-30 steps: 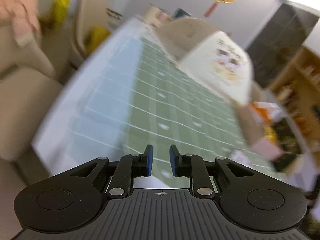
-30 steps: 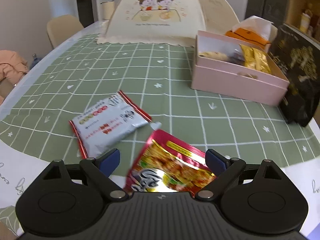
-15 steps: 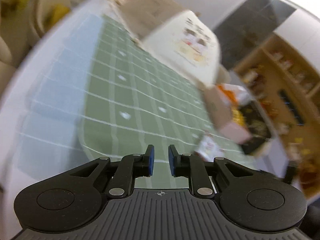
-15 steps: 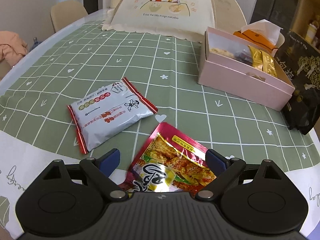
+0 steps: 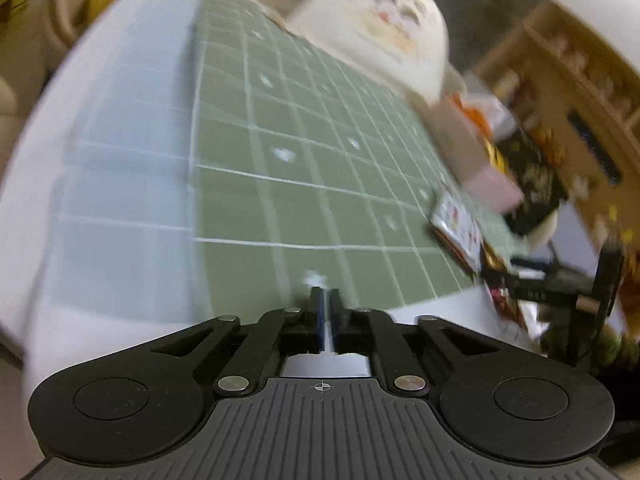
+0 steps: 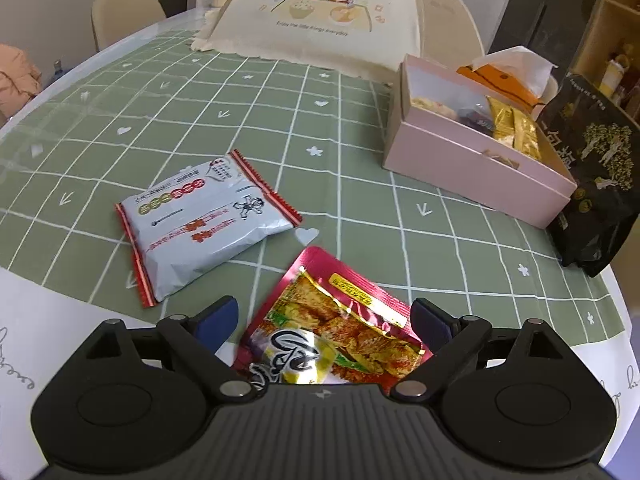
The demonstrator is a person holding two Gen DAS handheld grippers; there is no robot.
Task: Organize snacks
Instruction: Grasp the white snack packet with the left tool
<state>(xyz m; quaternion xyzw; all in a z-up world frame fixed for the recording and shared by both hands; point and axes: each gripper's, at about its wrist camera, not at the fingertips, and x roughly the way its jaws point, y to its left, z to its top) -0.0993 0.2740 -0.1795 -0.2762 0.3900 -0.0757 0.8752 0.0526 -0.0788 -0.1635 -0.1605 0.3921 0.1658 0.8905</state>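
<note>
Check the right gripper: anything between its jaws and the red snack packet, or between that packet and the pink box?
Nothing visible. The right gripper stands open with the red snack packet lying flat between its jaws. From there to the pink box only bare green tablecloth shows; the white snack packet lies off to the left.

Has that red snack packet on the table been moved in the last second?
No. The red packet lies in the same spot on the green cloth's grid, its top corner just below the white heart, between the open right gripper's jaws.

Ahead of me a green checked tablecloth (image 6: 352, 152), a cream mesh food cover (image 6: 320, 12) printed with cartoon children, a beige chair (image 6: 124, 12), perhaps wooden shelving (image 6: 616, 40) at right
</note>
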